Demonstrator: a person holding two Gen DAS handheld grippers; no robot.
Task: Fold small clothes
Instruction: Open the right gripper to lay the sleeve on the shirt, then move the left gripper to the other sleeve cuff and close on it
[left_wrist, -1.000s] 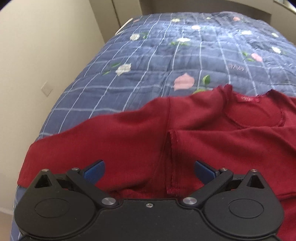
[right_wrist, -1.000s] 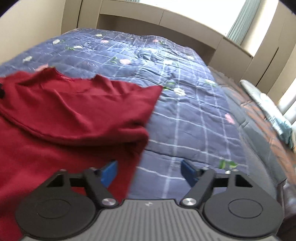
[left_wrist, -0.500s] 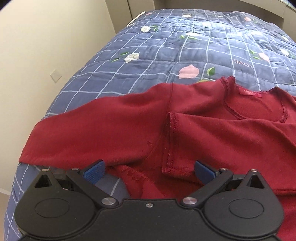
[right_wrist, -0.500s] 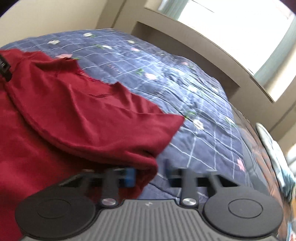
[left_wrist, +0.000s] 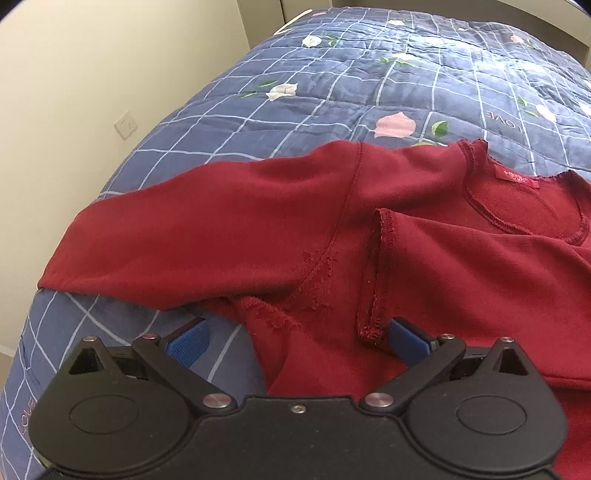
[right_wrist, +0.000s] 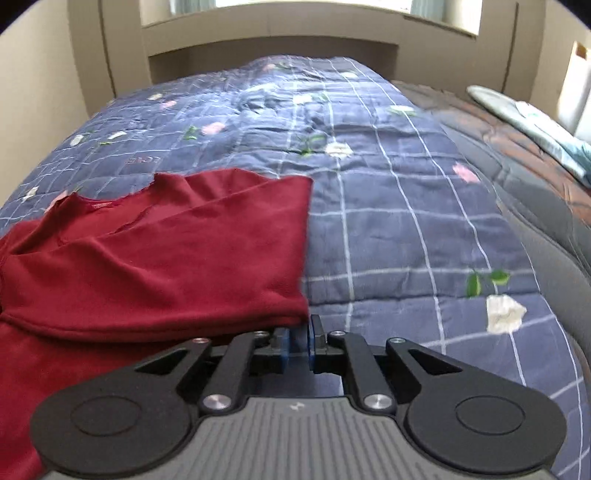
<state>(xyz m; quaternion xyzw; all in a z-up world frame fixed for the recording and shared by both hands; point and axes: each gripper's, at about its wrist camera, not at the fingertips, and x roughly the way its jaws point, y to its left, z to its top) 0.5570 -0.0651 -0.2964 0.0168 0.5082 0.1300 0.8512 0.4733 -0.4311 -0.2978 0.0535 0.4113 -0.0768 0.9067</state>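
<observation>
A dark red long-sleeved top (left_wrist: 424, 266) lies on a blue quilted bed. In the left wrist view its left sleeve (left_wrist: 207, 221) stretches out to the left, and the other sleeve lies folded across the chest, its cuff (left_wrist: 373, 273) near the armpit. My left gripper (left_wrist: 295, 338) is open and empty, just above the top's side edge. In the right wrist view my right gripper (right_wrist: 299, 341) is nearly closed at the folded right edge of the top (right_wrist: 184, 266); I cannot tell whether fabric is between the pads.
The blue checked quilt (right_wrist: 388, 192) with flowers covers the bed. A cream wall (left_wrist: 92, 92) with a socket runs along the bed's left side. A headboard (right_wrist: 273, 40) and window stand at the far end. A second, brown bedcover (right_wrist: 517, 147) with a pale pillow lies to the right.
My right gripper has closed from wide open to nearly shut at the top's folded right edge. My left gripper has drawn back, so more of the left sleeve shows.
</observation>
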